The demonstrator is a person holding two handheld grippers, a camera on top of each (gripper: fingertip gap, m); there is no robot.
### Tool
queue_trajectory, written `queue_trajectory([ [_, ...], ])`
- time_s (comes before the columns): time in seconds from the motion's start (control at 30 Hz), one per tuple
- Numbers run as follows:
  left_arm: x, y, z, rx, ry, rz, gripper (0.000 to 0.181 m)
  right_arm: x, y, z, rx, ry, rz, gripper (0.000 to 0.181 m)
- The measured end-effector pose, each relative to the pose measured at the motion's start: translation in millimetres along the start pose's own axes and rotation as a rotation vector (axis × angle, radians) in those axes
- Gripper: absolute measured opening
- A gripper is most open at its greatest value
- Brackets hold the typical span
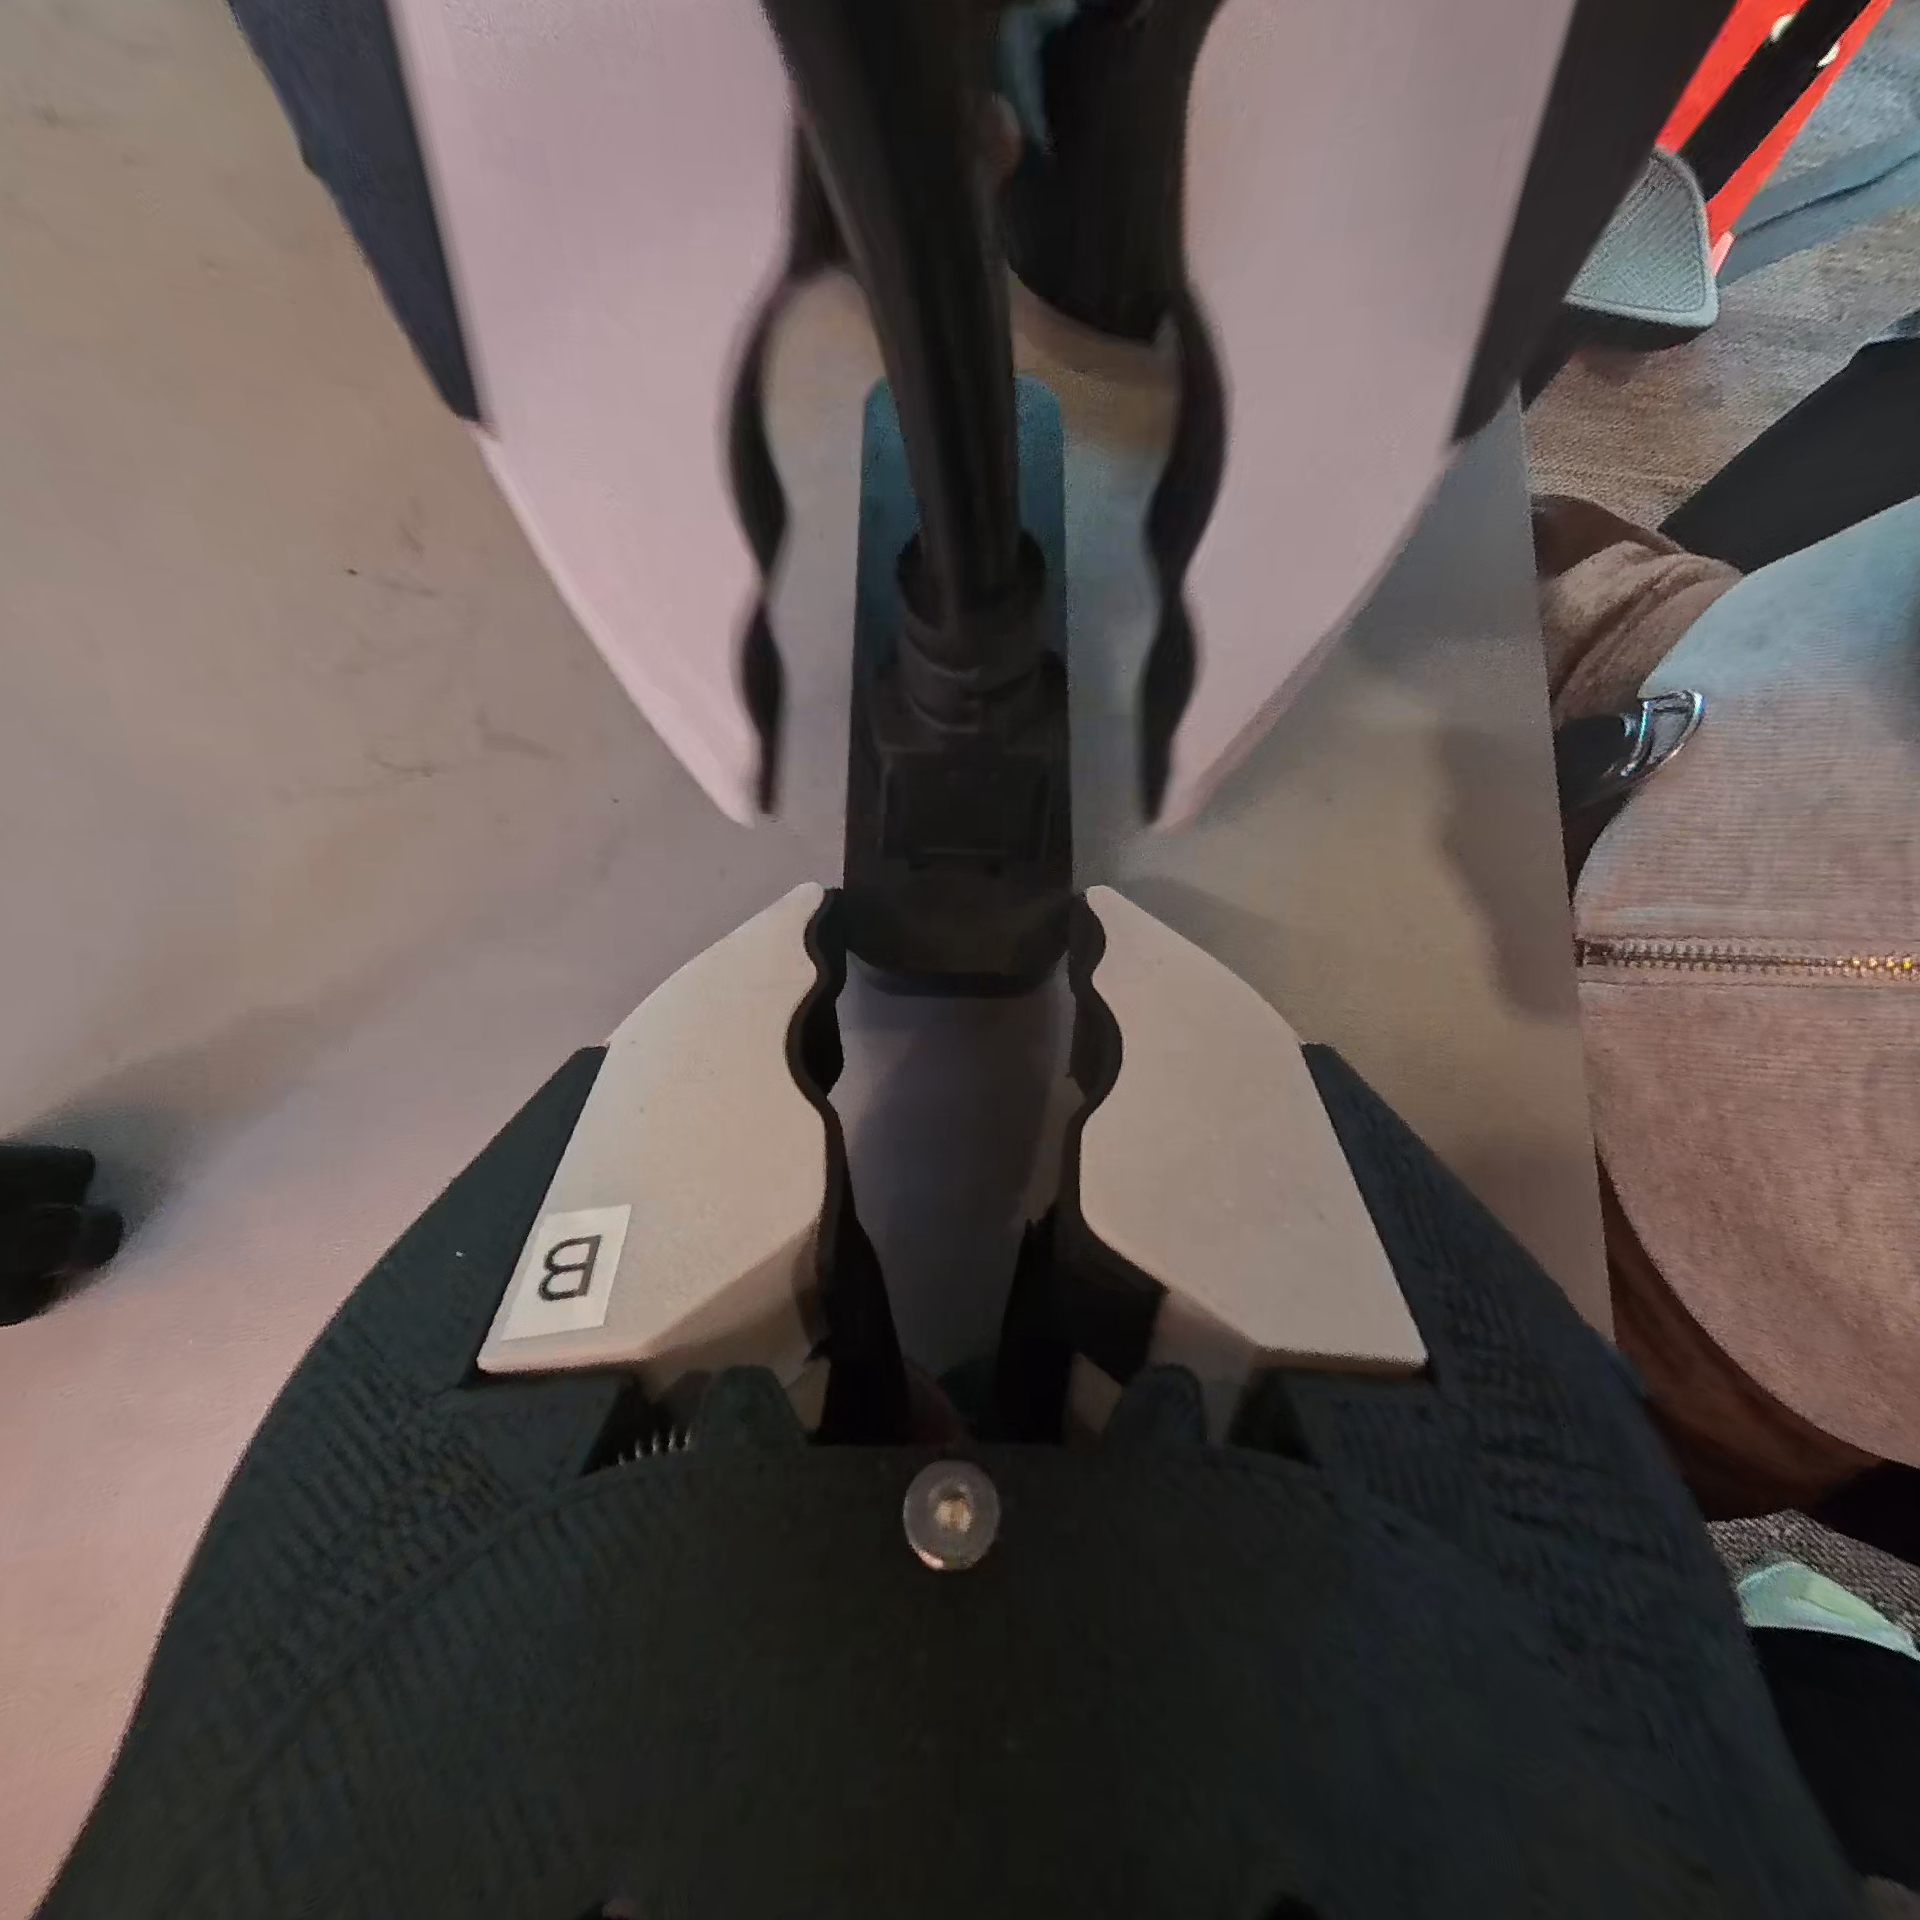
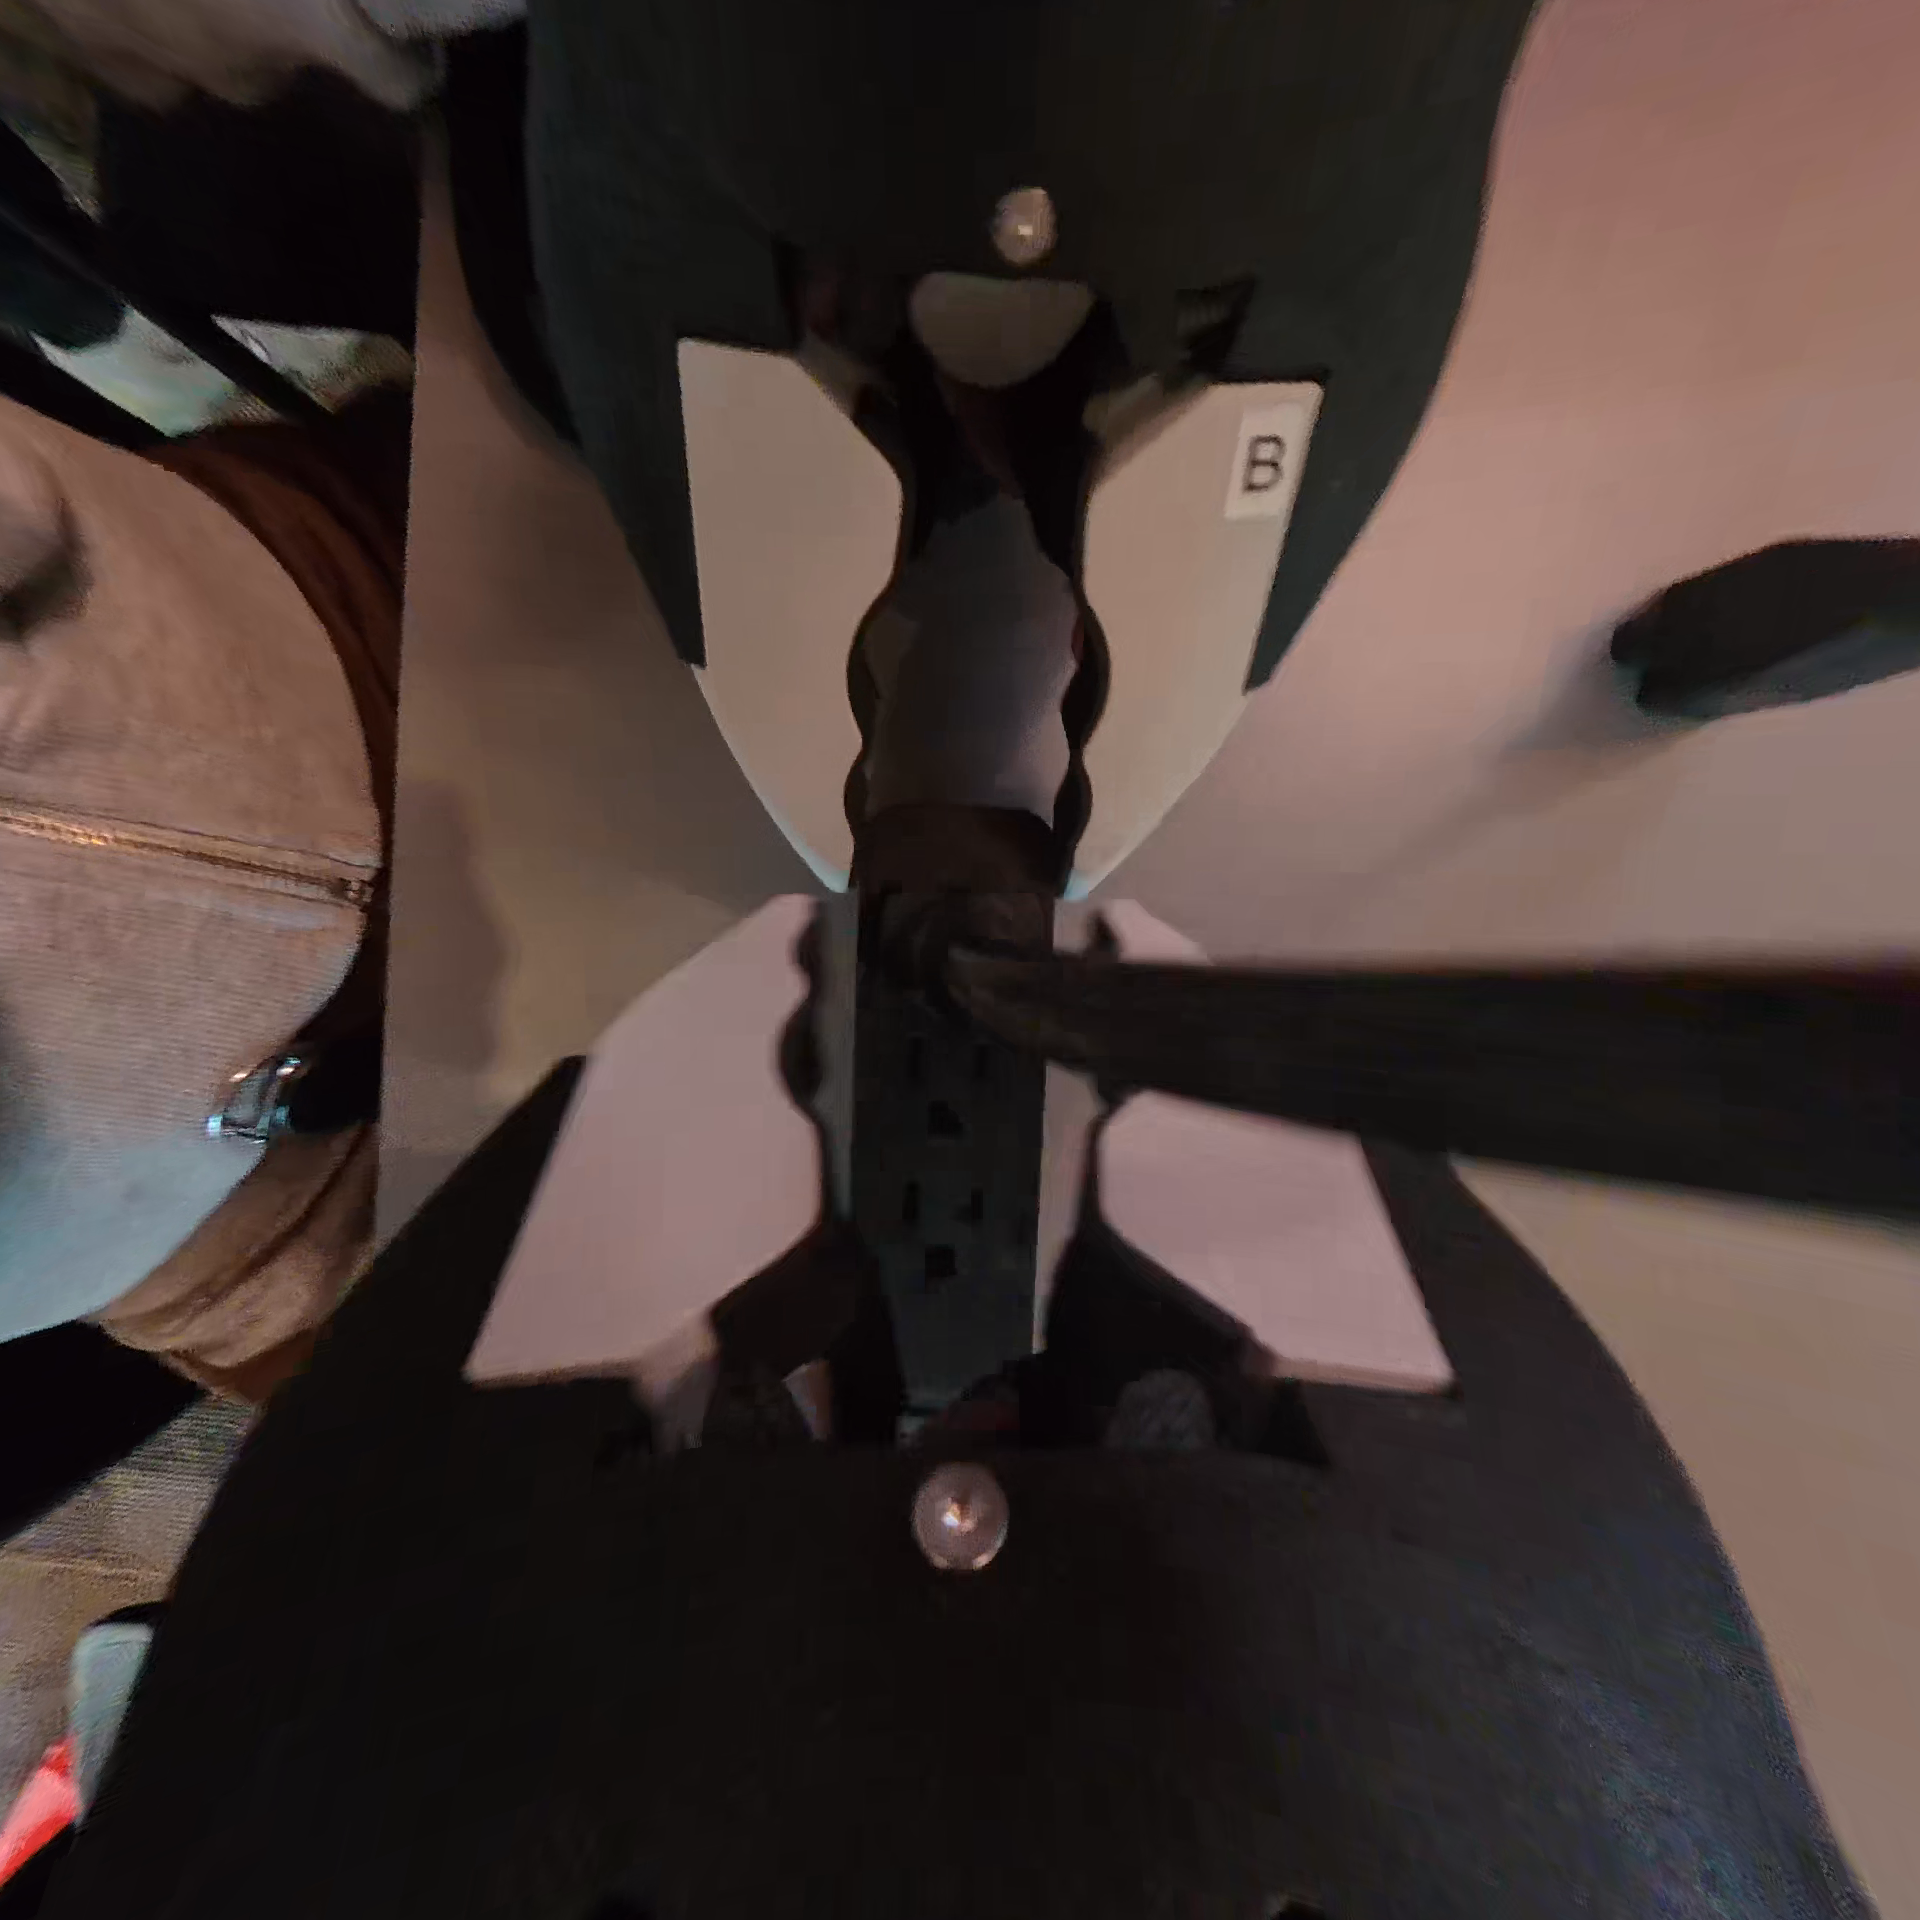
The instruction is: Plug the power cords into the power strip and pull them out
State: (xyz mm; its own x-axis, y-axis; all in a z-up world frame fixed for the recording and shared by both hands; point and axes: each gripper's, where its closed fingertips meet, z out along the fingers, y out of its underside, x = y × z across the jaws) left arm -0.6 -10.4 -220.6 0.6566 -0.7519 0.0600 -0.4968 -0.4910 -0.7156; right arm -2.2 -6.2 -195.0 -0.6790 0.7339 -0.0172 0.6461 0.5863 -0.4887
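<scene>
We see the left gripper (image 1: pixel 951 940) closed on the black plug (image 1: pixel 951 935), its two pale fingers (image 1: pixel 727 1122) pressing the plug's sides at the tips. In the right wrist view the same gripper (image 2: pixel 961 862) comes in from the top, tips pinching that plug (image 2: pixel 961 847).

The right gripper (image 2: pixel 940 1039) faces it nose to nose. Its jaws sit narrow around the black power strip (image 2: pixel 951 1216), which runs lengthwise between the fingers; they seem to be clamped on its sides, though blur keeps us from being sure of contact. In the left wrist view this gripper (image 1: pixel 956 810) fills the top, its wavy pads (image 1: pixel 764 582) flanking the strip (image 1: pixel 956 790).

The plug sits at the far end of the strip, at or in a socket; several bare sockets lie nearer the right camera. A thick black power cord (image 2: pixel 1455 1049) leaves the plug and sweeps off to the right; in the left wrist view the cord (image 1: pixel 935 364) rises between the opposite fingers.

All of this is over a pale table (image 1: pixel 260 675). A dark object (image 2: pixel 1766 623) lies apart on it, and a person in a tan zipped jacket (image 1: pixel 1745 987) stands at the table's edge.
</scene>
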Motion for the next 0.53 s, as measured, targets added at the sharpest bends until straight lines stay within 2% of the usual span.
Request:
queue_trajectory([
  [0.07, 0, 0, 0, 0.0, 0.001, -0.002, 0.041, 2, -4, -14, 0.044, 0.008, 0.01, 0.071],
  [0.13, 0, 0, 0, 0.0, 0.0, -0.001, 0.041, 2, -10, -26, 0.078, 0.018, 0.02, 0.076],
  [0.17, 0, 0, 0, 0.0, 0.002, -0.004, 0.041, 1, -13, -30, 0.083, 0.016, 0.022, 0.071],
  [0.27, 0, 0, 0, 0.0, 0.002, -0.005, 0.041, -4, -19, -32, 0.062, 0.006, -0.009, 0.034],
  [0.37, 0, 0, 0, 0.001, -0.002, -0.002, 0.041, -1, -21, -28, 0.027, 0.014, -0.027, 0.017],
  [0.53, 0, 0, 1, 0.001, 0.001, -0.002, 0.041, -3, -17, -27, -0.091, 0.004, -0.028, 0.017],
])
